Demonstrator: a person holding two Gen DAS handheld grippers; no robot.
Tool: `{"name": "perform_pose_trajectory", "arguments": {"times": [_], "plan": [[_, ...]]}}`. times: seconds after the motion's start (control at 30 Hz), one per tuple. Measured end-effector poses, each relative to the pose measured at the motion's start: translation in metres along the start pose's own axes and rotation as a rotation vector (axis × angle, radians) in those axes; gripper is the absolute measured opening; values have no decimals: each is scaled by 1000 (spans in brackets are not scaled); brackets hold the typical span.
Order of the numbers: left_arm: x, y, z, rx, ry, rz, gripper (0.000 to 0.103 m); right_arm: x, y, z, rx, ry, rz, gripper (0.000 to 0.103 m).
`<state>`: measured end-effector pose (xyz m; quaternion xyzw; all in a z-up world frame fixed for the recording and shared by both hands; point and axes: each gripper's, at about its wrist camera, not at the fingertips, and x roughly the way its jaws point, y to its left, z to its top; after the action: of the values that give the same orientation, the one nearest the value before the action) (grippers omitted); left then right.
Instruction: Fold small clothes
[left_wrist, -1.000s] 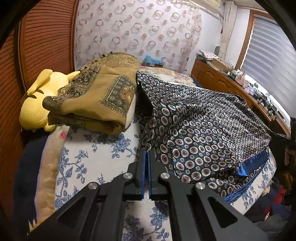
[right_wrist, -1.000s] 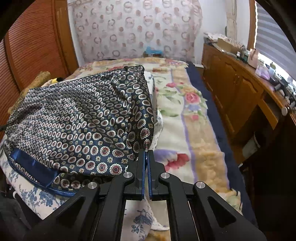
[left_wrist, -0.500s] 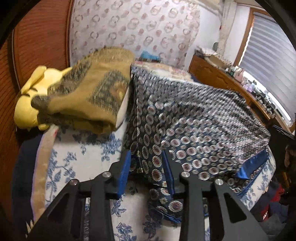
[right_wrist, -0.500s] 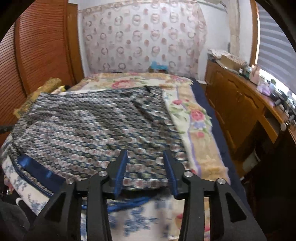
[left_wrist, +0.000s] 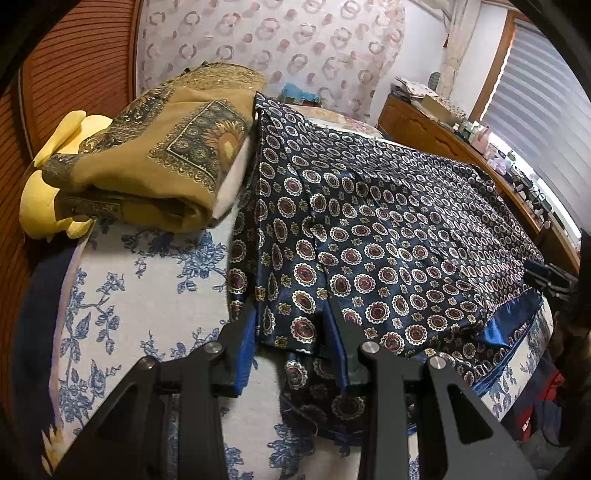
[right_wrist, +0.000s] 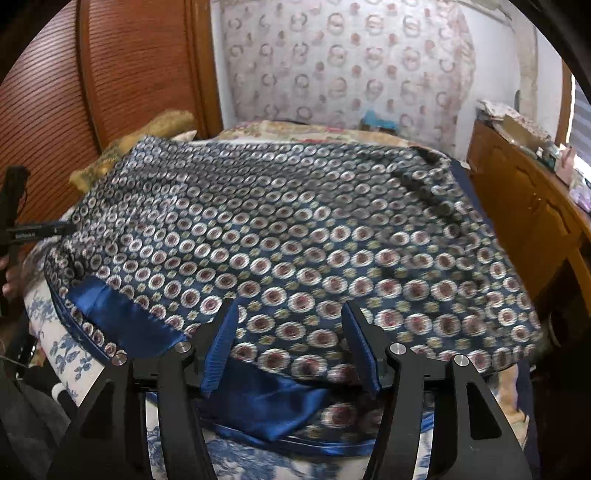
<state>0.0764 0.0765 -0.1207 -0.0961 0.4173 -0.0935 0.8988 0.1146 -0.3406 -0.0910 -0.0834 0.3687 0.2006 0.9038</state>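
Garment: we are looking at a navy satin garment (left_wrist: 369, 236) printed with round medallions, lying spread flat across the bed, its near hem showing a plain bright-blue lining (right_wrist: 122, 317).
Garment's place: it is lying on a white sheet with blue flowers (left_wrist: 140, 280), reaching from the near edge of the bed toward the far wall.
Left gripper: we are holding the left gripper (left_wrist: 291, 332) over the garment's near left corner; its jaws are standing partly apart, with the cloth's edge lying between the blue pads (left_wrist: 245, 343), and we are seeing no pad pressing on it.
Right gripper: we are holding the right gripper (right_wrist: 290, 328) over the near hem farther along; its jaws are opening, and the cloth is lying loose between and beneath them, not pinched.
Sharpness: the right wrist view is smearing, so we are not reading fine folds there.
Beside the garment: a folded mustard-brown patterned cloth (left_wrist: 162, 158) is sitting just beside the garment's far left edge, touching it, and a yellow plush toy (left_wrist: 48, 192) is peeking out behind that.
Room: a wooden dresser (right_wrist: 524, 206) is running along the bed's far side, and a curtain with ring patterns (left_wrist: 280, 40) is hanging at the back.
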Motion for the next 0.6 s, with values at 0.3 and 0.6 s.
{"name": "perform_pose_trajectory", "arguments": {"times": [0.3,0.6], "plan": [[-1,-6,-5,17,-2,24,33,12,4,-15,10,34,-37,61],[1,-15,-6,64,0,66,33,11,7,-20,-1,13,-48,64]]}}
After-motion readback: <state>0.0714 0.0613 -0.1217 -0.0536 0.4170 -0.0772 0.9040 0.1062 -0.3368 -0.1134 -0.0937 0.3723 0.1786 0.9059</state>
